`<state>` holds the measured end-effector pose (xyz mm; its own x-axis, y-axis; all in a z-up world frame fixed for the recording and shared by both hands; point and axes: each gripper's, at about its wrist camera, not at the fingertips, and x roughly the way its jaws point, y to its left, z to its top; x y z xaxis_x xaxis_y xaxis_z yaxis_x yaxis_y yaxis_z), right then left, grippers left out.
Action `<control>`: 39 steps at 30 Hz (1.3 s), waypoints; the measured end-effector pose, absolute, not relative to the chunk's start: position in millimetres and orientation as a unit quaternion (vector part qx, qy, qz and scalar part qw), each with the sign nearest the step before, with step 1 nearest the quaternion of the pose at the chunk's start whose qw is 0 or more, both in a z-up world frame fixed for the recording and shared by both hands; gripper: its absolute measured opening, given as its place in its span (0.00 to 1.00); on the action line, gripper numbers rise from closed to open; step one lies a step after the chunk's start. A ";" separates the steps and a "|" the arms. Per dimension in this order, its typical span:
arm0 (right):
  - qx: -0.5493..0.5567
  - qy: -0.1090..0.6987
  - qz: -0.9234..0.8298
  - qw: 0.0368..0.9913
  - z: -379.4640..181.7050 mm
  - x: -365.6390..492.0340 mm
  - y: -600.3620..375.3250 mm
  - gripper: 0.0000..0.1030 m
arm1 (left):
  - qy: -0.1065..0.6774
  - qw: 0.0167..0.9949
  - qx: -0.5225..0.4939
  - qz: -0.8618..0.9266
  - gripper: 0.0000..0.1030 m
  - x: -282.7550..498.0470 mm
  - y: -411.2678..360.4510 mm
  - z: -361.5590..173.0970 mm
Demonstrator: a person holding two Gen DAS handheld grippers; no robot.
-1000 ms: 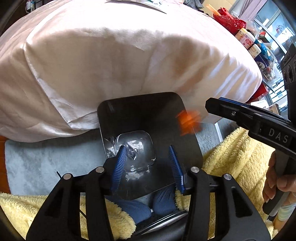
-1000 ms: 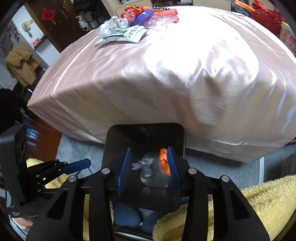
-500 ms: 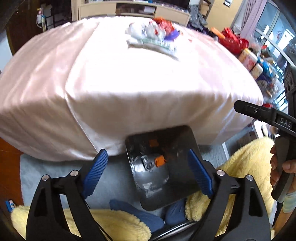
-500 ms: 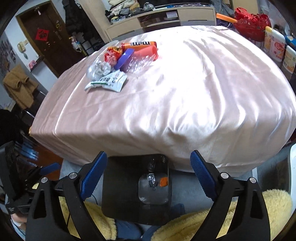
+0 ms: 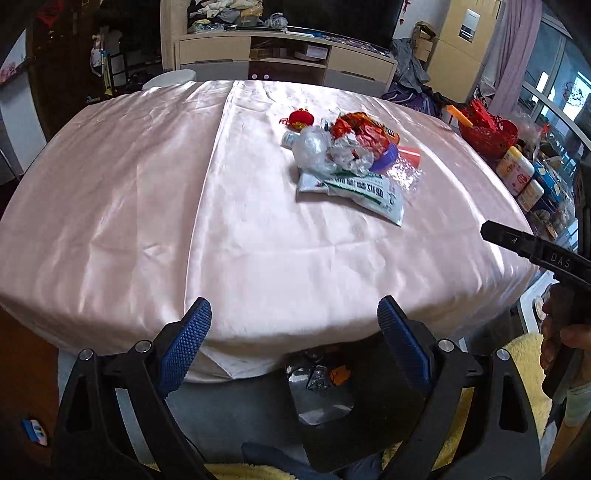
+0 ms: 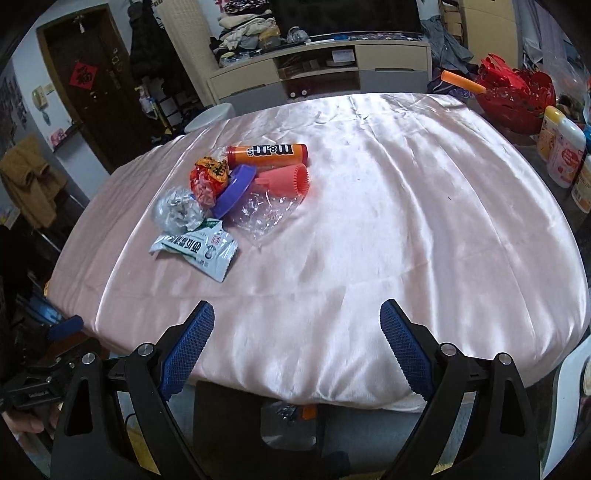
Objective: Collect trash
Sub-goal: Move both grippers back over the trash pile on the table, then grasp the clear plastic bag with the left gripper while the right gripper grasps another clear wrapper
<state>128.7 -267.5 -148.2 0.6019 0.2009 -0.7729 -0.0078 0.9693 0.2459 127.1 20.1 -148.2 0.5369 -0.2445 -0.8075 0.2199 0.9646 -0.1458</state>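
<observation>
Satin pink cloth on worktop (image 6: 388, 229) | both fingers spread, empty | risk: crinkly clear plastic wrapper (image 6: 267, 214) slips or cloth snags on pinch

Pink satin cloth (image 6: 369, 221) drapes the big table, catching soft daylight. Behind it runs a low beige cabinet (image 6: 321, 74) heaped with folded clothes (image 6: 251, 26). A dark door (image 6: 92, 92) with a red ornament stands at left; windows (image 5: 554, 85) and a lilac curtain (image 5: 513, 55) glow at right. Grey rug (image 5: 229, 413) underfoot.

A lived-in home: TV cabinet (image 6: 321, 70), clothes piles (image 6: 247, 26), satin-covered table (image 6: 406, 221).
</observation>
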 end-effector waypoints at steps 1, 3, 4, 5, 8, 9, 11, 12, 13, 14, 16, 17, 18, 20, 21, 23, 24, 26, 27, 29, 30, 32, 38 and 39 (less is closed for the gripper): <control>0.107 0.442 0.060 0.889 -148.0 132.8 -266.2 0.89 | 0.459 0.878 -0.015 -0.131 0.84 133.8 20.6 -146.0; 0.102 0.440 0.063 0.890 -147.8 142.8 -262.0 0.89 | 0.452 0.883 -0.018 -0.128 0.84 147.0 21.3 -141.1; 0.099 0.438 0.065 0.891 -148.3 146.5 -259.7 0.89 | 0.448 0.885 -0.019 -0.127 0.83 153.5 20.4 -139.2; 0.096 0.436 0.066 0.892 -148.7 151.5 -257.4 0.89 | 0.445 0.887 -0.019 -0.126 0.83 160.7 18.9 -137.4; 0.091 0.433 0.071 0.894 -150.6 165.6 -250.5 0.86 | 0.437 0.890 -0.016 -0.129 0.74 180.9 12.1 -133.4; 0.092 0.431 0.074 0.894 -151.3 169.8 -249.1 0.77 | 0.436 0.890 -0.015 -0.133 0.71 186.4 9.6 -133.0; 0.098 0.429 0.084 0.894 -152.2 178.0 -246.9 0.67 | 0.435 0.889 -0.014 -0.141 0.60 198.9 2.7 -132.7; 0.099 0.429 0.087 0.894 -152.6 181.7 -245.6 0.64 | 0.435 0.888 -0.013 -0.145 0.58 204.5 -0.6 -133.0; 0.098 0.429 0.089 0.893 -153.6 185.4 -244.2 0.63 | 0.435 0.888 -0.011 -0.150 0.57 209.9 -3.9 -133.3; 0.096 0.430 0.090 0.893 -154.5 189.7 -243.2 0.62 | 0.435 0.887 -0.010 -0.154 0.56 215.4 -7.0 -133.6; 0.096 0.433 0.089 0.892 -157.4 198.7 -243.3 0.60 | 0.434 0.887 -0.008 -0.159 0.55 225.7 -11.9 -135.7; 0.096 0.435 0.087 0.891 -159.2 202.9 -243.7 0.59 | 0.435 0.886 -0.008 -0.160 0.53 231.2 -14.1 -137.2; 0.097 0.437 0.085 0.890 -161.0 207.2 -244.6 0.57 | 0.437 0.885 -0.007 -0.161 0.52 236.2 -16.5 -139.5; 0.099 0.442 0.083 0.888 -165.9 214.5 -245.2 0.56 | 0.442 0.882 -0.003 -0.162 0.48 245.2 -20.4 -145.0; 0.100 0.444 0.082 0.887 -167.8 217.0 -245.4 0.56 | 0.445 0.881 -0.002 -0.162 0.48 247.9 -19.3 -148.0; 0.101 0.446 0.083 0.885 -170.7 221.4 -244.4 0.55 | 0.450 0.878 -0.001 -0.162 0.46 254.4 -20.1 -153.4; 0.102 0.447 0.085 0.884 -171.8 223.9 -243.5 0.55 | 0.452 0.878 -0.001 -0.161 0.45 257.3 -19.3 -155.5; 0.103 0.449 0.089 0.883 -174.7 226.7 -240.3 0.54 | 0.454 0.876 -0.001 -0.161 0.41 261.9 -19.0 -158.2; 0.104 0.450 0.092 0.882 -175.8 228.2 -239.0 0.53 | 0.454 0.876 -0.002 -0.163 0.40 263.8 -19.3 -159.0; 0.104 0.450 0.095 0.882 -176.7 231.9 -237.4 0.48 | 0.455 0.874 -0.003 -0.170 0.32 267.3 -20.7 -160.2; 0.105 0.450 0.098 0.881 -177.4 233.2 -236.5 0.43 | 0.456 0.873 -0.003 -0.172 0.29 269.1 -21.7 -160.8; 0.107 0.448 0.103 0.882 -177.6 233.5 -234.9 0.37 | 0.456 0.872 -0.004 -0.177 0.20 271.6 -23.5 -161.9; 0.102 0.436 0.105 0.888 -169.2 228.0 -235.8 0.22 | 0.446 0.877 0.001 -0.178 0.13 267.8 -25.7 -155.8; 0.101 0.432 0.103 0.890 -166.1 225.4 -236.5 0.20 | 0.443 0.879 0.003 -0.176 0.13 265.6 -24.9 -153.6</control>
<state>225.4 -236.5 -166.1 0.6048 0.2708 -0.7489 -0.0965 0.9584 0.2685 265.6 -24.9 -153.6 0.5453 -0.3070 -0.7800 0.3116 0.9381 -0.1513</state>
